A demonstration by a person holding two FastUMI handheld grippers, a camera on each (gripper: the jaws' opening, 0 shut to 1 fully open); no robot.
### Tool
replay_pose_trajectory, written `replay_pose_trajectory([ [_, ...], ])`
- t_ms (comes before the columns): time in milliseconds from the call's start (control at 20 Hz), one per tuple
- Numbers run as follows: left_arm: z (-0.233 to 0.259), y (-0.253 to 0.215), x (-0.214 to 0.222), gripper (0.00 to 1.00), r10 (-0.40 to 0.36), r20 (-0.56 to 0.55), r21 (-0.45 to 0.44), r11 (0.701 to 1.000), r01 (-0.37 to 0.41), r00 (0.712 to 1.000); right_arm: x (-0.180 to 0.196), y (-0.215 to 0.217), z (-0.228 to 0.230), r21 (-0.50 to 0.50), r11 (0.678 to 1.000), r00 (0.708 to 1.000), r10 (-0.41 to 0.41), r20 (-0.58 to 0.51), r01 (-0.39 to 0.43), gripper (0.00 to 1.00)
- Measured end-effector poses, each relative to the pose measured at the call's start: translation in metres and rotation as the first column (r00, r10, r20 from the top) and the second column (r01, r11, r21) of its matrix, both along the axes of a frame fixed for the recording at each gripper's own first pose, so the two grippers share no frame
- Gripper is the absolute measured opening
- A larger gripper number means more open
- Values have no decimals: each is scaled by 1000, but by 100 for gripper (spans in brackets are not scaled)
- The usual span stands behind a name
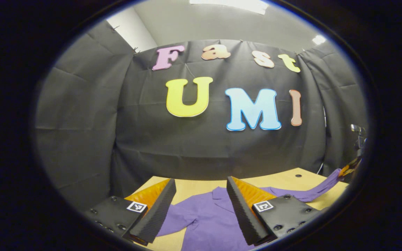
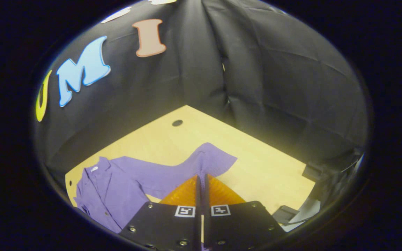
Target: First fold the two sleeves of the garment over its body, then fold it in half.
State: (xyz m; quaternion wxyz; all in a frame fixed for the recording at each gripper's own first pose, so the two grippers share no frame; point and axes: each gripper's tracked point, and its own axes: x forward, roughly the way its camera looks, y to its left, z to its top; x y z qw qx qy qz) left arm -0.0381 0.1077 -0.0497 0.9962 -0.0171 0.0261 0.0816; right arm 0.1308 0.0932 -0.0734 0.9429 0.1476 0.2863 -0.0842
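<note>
Purple cloth is the matter here: a shirt [image 2: 113,188] lies flat on the pale wooden bench [image 2: 263,167], collar toward the far wall, body near and to the left in the right gripper view; its one sleeve [image 2: 201,164] runs out to the right, well away from the body, the cuff end reaching just ahead of the right tongs [image 2: 201,181]. Those tongs stand with their fingers pressed almost together, and whether a pinch of cuff lies between them I cannot tell; the left tongs [image 1: 201,195] hang wide apart above the shirt's chest, holding nothing. Neither sleeve looks folded yet, so the step in hand is likely the first sleeve; to do it well, take the cuff firmly, lift only a little, carry it leftward across the chest, and lay it flat without dragging the body askew; the left tongs could pin the shoulder meanwhile.
</note>
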Motion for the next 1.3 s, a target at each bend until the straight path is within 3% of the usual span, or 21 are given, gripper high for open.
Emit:
replay_pose_trajectory([
  [250,0,12,-1,97,12,22,-15,1000,-12,1000,18,62,59,-100,986,984,145,105,-134,2],
  [300,0,14,-2,92,15,24,-19,1000,-15,1000,23,75,67,-125,979,978,174,119,-159,2],
  [400,-1,19,-6,92,28,26,-26,999,-27,999,32,104,79,-164,964,963,231,140,-208,2],
  [850,-7,54,-37,97,113,5,-23,993,-113,994,64,224,108,-200,898,881,429,199,-392,2],
  [1100,-8,71,-53,92,156,-8,0,988,-156,988,65,298,93,-209,838,823,539,178,-503,2],
  [1300,-9,71,-60,92,157,-15,9,988,-157,987,57,355,64,-260,759,760,639,120,-597,2],
])
